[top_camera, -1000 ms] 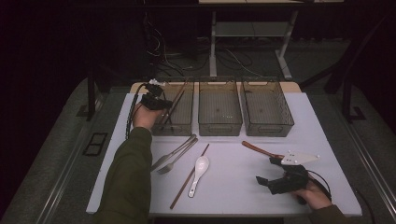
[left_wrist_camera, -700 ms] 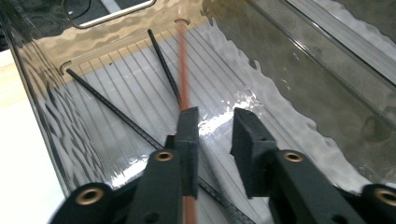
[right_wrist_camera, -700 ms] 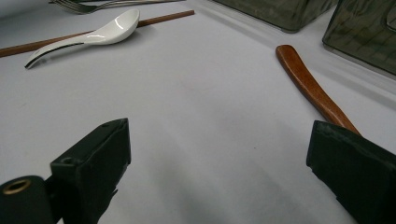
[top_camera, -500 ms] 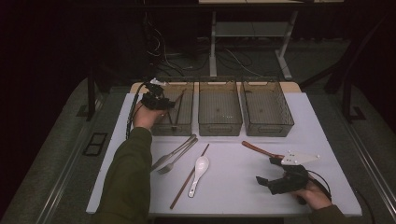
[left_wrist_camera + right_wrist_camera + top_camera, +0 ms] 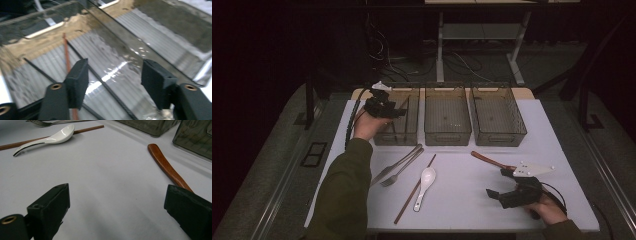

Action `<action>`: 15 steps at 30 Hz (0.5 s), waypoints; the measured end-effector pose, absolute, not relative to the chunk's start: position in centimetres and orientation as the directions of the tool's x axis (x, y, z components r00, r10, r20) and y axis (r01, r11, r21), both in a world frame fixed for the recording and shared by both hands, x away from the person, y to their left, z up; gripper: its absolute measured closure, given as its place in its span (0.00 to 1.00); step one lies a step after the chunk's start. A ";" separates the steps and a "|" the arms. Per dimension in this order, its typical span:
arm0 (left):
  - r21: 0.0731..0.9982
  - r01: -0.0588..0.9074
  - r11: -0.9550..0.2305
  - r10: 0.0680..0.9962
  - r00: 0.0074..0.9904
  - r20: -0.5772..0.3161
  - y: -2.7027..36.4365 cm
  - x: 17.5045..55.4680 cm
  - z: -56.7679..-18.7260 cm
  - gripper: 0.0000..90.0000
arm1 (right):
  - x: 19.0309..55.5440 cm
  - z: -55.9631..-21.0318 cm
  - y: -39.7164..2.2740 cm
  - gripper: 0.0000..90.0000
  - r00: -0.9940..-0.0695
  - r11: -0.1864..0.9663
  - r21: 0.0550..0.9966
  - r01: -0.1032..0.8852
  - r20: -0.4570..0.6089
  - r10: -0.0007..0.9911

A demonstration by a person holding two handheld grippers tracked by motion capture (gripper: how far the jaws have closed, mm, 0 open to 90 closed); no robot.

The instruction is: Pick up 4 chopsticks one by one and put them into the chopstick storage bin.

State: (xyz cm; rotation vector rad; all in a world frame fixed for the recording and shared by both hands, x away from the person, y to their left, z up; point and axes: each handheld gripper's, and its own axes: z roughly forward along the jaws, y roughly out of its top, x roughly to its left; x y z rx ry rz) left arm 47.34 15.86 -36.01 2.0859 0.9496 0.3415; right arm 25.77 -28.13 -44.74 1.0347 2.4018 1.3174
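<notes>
Now loose in the left bin [image 5: 396, 131] — chopsticks [image 5: 107, 86] lengthwise, left gripper [image 5: 113, 82] fingers just parted, empty.

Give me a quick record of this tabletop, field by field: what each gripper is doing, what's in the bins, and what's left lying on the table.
left gripper: over the left bin, jaws have just been opening, nothing between them
left bin contents: chopsticks, dark ones and a reddish one
middle bin: looks empty
right bin: looks empty
right gripper: open, low over the table, beside the wooden handle
loose on table: white spoon, brown chopstick, fork beside another metal piece
</notes>
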 end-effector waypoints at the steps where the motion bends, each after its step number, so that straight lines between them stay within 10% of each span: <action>1: 0.765 0.508 -0.396 0.723 0.686 -0.081 15.8 47.1 -35.9 0.39 | 25.8 -44.8 -28.1 0.07 -0.731 0.354 0.805 0.477 0.139 0.668; 15: 0.784 0.466 -0.411 0.671 0.736 -0.087 15.4 42.8 -34.6 0.24 | 25.7 -44.7 -28.2 0.07 -0.732 0.355 0.806 0.473 0.135 0.668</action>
